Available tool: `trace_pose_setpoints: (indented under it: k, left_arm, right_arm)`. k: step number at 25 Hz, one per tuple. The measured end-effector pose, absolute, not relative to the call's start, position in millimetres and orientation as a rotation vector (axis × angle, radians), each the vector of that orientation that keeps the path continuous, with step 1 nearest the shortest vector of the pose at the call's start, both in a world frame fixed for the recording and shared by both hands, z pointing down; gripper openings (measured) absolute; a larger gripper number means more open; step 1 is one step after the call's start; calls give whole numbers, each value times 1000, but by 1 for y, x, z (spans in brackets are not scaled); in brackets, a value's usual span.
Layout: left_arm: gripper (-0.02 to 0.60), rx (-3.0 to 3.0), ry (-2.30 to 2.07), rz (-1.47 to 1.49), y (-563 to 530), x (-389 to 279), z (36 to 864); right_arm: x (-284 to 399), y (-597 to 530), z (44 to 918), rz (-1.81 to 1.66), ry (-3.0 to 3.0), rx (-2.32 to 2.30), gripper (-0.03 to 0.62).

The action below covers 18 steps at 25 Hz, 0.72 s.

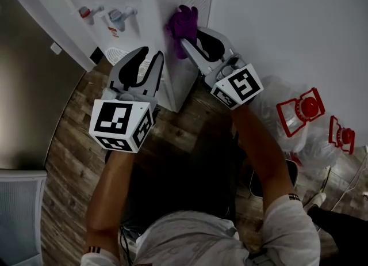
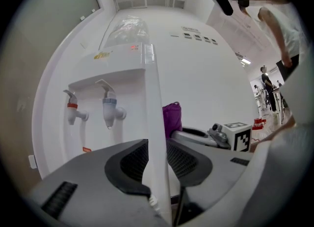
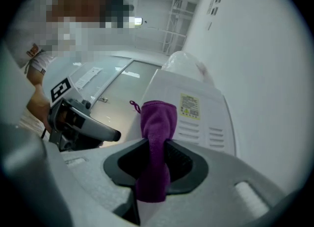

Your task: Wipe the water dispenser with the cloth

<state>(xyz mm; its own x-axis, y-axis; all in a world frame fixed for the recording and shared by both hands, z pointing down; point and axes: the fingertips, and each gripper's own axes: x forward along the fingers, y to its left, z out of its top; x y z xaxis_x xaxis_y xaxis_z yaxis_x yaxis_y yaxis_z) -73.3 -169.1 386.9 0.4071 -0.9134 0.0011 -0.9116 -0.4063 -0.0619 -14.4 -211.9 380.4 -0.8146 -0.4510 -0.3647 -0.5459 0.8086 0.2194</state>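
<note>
A person's two bare forearms reach forward and down, each hand holding a gripper with a black-and-white marker cube.

The left gripper [image 1: 152, 59] [image 2: 157, 161] sits low in front of the water dispenser [image 1: 156, 0] [image 2: 196, 73] [image 3: 208, 118]. Its jaws are apart and hold nothing. In the left gripper view, the white front corner edge of the dispenser runs straight through the gap between the jaws. Whether the pads touch that edge cannot be told.

The right gripper [image 1: 192, 41] [image 3: 156, 164] is higher and just to the right. Its jaws are clamped on a purple cloth [image 1: 183, 24] [image 2: 172, 118] [image 3: 157, 137]. The cloth stands up out of the jaws in a folded bundle, and a short end hangs below them. In the head view the bundle rests against the dispenser's upper side panel, near the front corner. A yellow label and rows of vent slots are just beyond it on that panel.

On the dispenser's recessed front are two taps side by side: a red tap [image 1: 86, 12] [image 2: 72, 113] and a blue tap [image 1: 118, 15] [image 2: 110, 110].

The dispenser stands on a wood-plank floor [image 1: 75, 144] beside a white wall [image 1: 287, 29]. Two red plastic objects [image 1: 302, 109] lie by the wall at the right.
</note>
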Motion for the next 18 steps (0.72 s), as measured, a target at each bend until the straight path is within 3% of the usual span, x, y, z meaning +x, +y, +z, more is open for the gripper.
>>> trace_pose_setpoints:
  k: [18]
  left_arm:
    - [112,-2563,1762,-94,-174,-73,404]
  right_arm:
    - [52,-371,403,353,2677,-1230,101]
